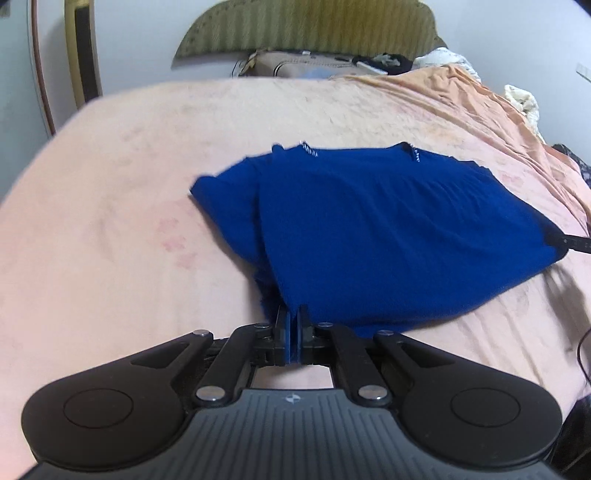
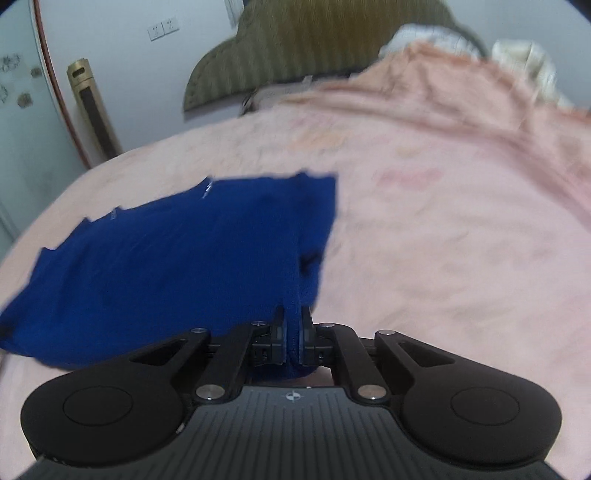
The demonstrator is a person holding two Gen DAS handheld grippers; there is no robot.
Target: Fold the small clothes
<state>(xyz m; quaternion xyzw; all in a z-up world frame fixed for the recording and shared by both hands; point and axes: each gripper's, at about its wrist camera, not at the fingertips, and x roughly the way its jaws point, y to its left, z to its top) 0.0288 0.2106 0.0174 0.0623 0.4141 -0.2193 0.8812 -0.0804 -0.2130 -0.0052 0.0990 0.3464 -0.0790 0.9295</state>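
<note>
A wide bed (image 1: 110, 221) fills the room, covered by a pink sheet (image 2: 443, 240) that lies smooth in the middle and wrinkled toward the far right side. Behind it stands a green headboard (image 1: 306, 29) against the pale wall (image 2: 129, 92), and some loose things are piled at its foot, too blurred to name. A gold tower (image 2: 92, 107) stands near the wall on the left.

On the sheet lies the blue shirt (image 1: 388, 229), spread across the middle of the bed with its neck end toward the headboard. Its left part is folded over, so two layers show there. The near hem is lifted from the sheet at both corners.

The left gripper (image 1: 294, 325) has its jaws pressed together on the near left corner of the shirt. The right gripper (image 2: 293, 328) pinches the near right corner in the same way; a bunch of blue cloth hangs through between its jaws. From the left camera, the tip of the right gripper shows at the shirt's far right edge.
</note>
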